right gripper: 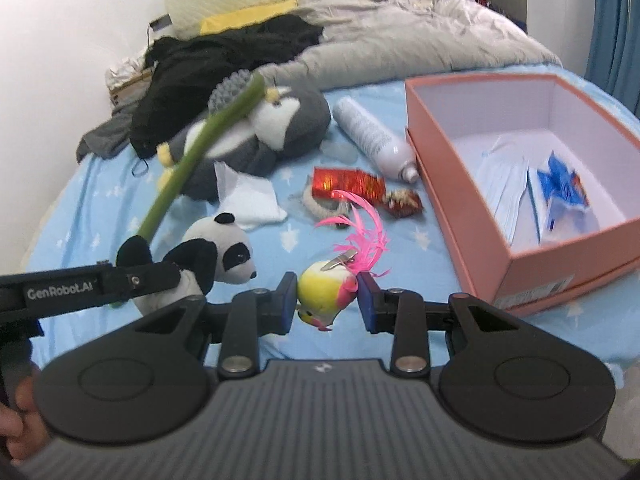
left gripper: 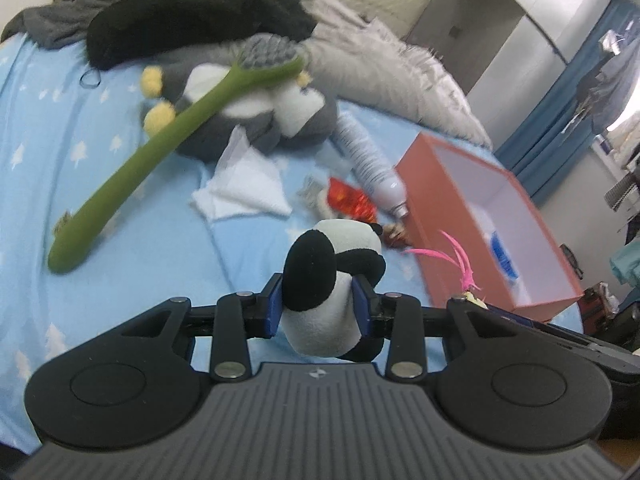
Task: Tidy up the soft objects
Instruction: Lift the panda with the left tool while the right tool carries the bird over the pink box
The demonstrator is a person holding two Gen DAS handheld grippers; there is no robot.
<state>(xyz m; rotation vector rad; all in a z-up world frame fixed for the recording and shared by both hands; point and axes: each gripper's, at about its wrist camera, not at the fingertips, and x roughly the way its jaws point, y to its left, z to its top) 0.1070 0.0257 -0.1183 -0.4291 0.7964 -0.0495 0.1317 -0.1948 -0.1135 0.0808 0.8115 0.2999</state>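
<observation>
My left gripper (left gripper: 318,304) is shut on a small panda plush (left gripper: 332,280) and holds it above the blue bedsheet; the panda also shows in the right wrist view (right gripper: 216,256). My right gripper (right gripper: 328,300) is shut on a yellow and pink bird toy (right gripper: 326,294) with pink feathers. An open pink box (right gripper: 460,184) stands to the right, with white papers and a blue item inside. It also shows in the left wrist view (left gripper: 432,184). A grey penguin plush (right gripper: 276,128) lies behind.
A green long-handled brush (left gripper: 160,152) leans across the penguin. A white cloth (right gripper: 248,196), a white spray can (right gripper: 372,140), a red foil packet (right gripper: 344,184) and a small scrunchie lie on the bed. Black clothes (right gripper: 224,64) and a grey blanket (right gripper: 400,40) are piled behind.
</observation>
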